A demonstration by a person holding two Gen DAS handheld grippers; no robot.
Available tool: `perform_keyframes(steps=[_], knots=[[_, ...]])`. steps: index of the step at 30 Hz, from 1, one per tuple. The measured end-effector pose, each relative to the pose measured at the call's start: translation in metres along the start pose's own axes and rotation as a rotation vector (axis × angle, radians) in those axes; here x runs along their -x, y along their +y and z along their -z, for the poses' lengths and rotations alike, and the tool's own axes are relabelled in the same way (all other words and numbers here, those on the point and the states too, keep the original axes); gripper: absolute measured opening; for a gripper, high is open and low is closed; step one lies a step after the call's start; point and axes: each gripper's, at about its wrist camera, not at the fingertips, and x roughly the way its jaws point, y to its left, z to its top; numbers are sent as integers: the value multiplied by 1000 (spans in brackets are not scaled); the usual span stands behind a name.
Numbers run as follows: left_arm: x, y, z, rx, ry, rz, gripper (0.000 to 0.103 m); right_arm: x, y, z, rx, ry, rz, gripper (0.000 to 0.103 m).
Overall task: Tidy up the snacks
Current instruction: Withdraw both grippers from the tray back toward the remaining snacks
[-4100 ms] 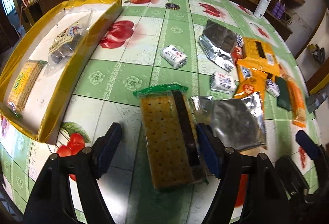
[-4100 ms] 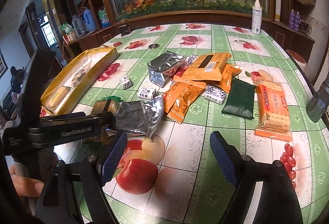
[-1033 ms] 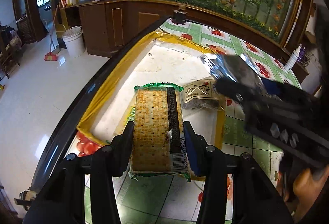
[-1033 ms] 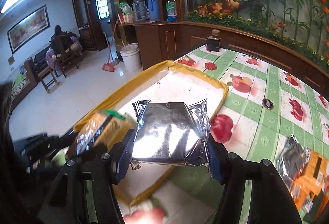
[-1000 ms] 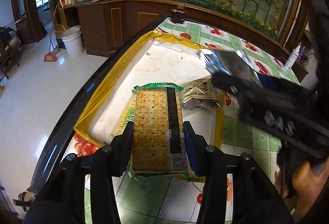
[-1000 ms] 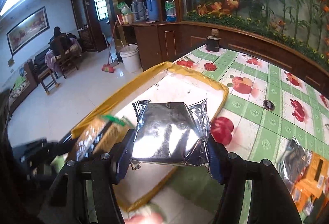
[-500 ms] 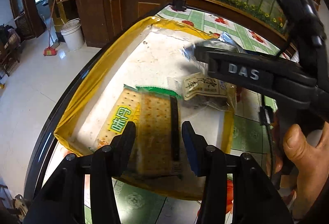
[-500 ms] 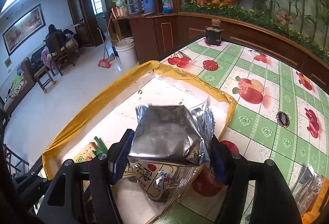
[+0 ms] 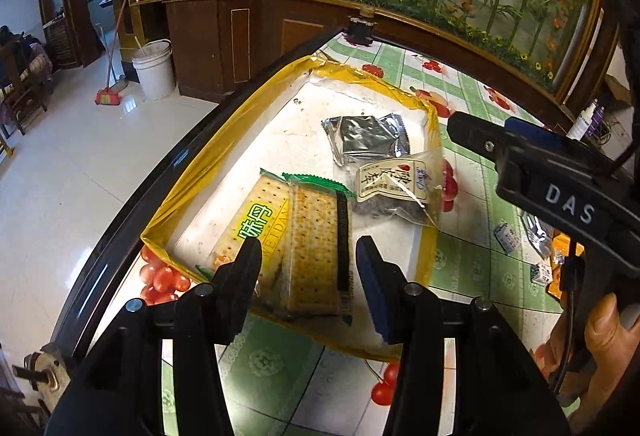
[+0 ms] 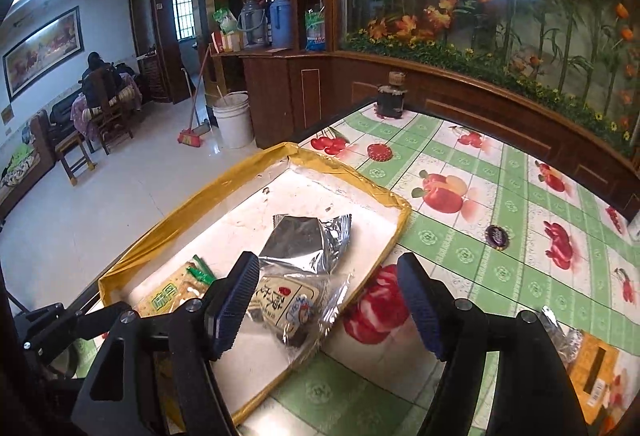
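A yellow-rimmed tray with a white floor sits at the table's left edge; it also shows in the right wrist view. In it lie a green-edged cracker pack, another cracker pack under it, a clear dark-snack bag and a silver foil pack. My left gripper is open just above the near end of the cracker pack. My right gripper is open over the tray's right rim, above the clear bag and near the silver pack.
The table edge drops to a tiled floor on the left. More snacks lie on the green fruit-print cloth to the right. A dark jar stands at the far table end. The right gripper's body crosses the left wrist view.
Both grippers have opened. The cracker pack and the silver pack now lie in the tray, and both grippers have drawn back a little.
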Motion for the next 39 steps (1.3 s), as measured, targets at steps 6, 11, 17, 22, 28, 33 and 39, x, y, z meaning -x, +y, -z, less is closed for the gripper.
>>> perform_keyframes(steps=[6,11,17,22,28,33,39], knots=[[14,-16,6,-25,-18,20,48,35,0,10,25,-29,57,77],[24,-31,11,-57,-27,37,51,61,-4,19,34,-52,105,79],[35,-48,15,-92,-48,48,57,85,-18,31,17,-69,150,81],[37,-59,19,-113,-44,54,57,98,-31,40,-3,-71,175,81],[38,-69,22,-131,-44,55,65,109,-45,51,-25,-71,213,84],[38,-76,23,-151,-43,56,68,116,-57,59,-48,-68,232,84],[31,-88,27,-190,-23,58,74,130,-86,87,-113,-55,248,85]])
